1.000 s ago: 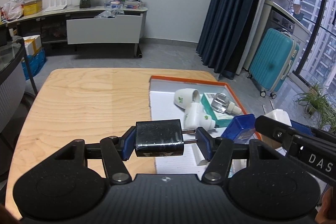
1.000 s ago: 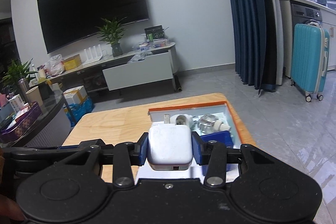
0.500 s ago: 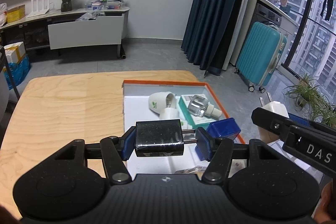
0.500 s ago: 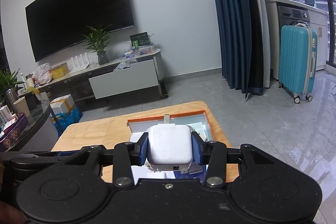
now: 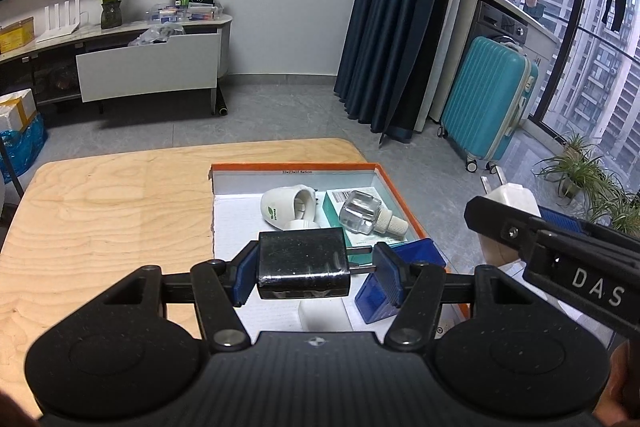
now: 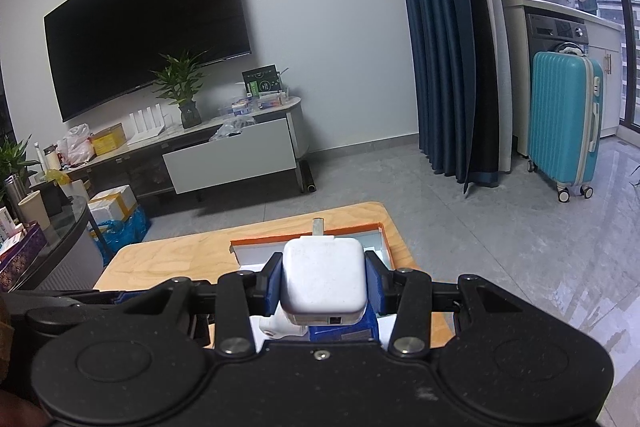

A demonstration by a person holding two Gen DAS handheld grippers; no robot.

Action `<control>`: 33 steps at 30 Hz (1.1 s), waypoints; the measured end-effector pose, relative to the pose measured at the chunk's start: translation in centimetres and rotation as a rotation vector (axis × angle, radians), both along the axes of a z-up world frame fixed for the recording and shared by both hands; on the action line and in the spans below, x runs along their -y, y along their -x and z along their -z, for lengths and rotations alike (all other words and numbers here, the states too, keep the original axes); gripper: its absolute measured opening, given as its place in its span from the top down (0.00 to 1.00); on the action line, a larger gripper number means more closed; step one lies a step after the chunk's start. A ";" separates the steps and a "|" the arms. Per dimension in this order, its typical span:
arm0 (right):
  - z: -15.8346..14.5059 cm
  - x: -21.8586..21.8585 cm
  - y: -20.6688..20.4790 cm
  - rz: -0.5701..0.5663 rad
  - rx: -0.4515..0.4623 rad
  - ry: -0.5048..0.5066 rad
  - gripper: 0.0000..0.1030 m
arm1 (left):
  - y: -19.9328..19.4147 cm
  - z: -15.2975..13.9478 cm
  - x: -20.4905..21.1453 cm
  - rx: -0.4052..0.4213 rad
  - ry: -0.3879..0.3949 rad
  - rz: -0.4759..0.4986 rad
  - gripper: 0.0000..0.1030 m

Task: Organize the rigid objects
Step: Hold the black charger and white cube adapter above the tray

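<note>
Black, glossy and block-shaped, the plug adapter (image 5: 303, 264) sits pinched in the left tool (image 5: 316, 269): the left pad presses its body and the two metal prongs bear on the right pad. It hangs above the near part of the orange-rimmed cardboard tray (image 5: 294, 167) on the pale plywood worktop (image 5: 108, 211).

Compared with one second ago, the left view has shifted: the tray lay at 2 o'clock of the tool and now lies straight ahead at 12 o'clock. Both grips are unchanged.

The right tool (image 6: 325, 281) is clamped on a white rounded-square charger (image 6: 323, 277), one metal prong pointing away at 12 o'clock. In the left view the right tool (image 5: 560, 247) enters at 3 o'clock, over the tray's right rim.

In the tray lie a white ceramic-looking cup (image 5: 286, 207) on its side, a clear glass bottle with a cream neck (image 5: 366, 215) on a teal carton (image 5: 352, 207), and a blue box (image 5: 400, 267).

Hidden or unclear: the adapter covers a white object (image 5: 324, 313) below it; its identity cannot be told. In the right view the charger blocks most of the tray (image 6: 304, 241). The adapter's underside lettering is unreadable.
</note>
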State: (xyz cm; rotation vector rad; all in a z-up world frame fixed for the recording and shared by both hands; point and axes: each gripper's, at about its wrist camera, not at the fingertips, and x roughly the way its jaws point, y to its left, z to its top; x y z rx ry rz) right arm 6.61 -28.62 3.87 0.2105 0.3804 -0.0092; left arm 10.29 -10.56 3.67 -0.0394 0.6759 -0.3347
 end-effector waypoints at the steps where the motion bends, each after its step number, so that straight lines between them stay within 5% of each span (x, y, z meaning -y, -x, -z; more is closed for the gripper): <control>1: -0.1 0.0 -0.2 -0.002 0.001 0.001 0.51 | 0.0 0.0 0.1 0.000 -0.001 0.000 0.41; 33: 0.2 0.2 -1.6 -0.001 -0.010 0.002 0.50 | -1.1 0.3 1.3 -0.011 -0.012 0.010 0.41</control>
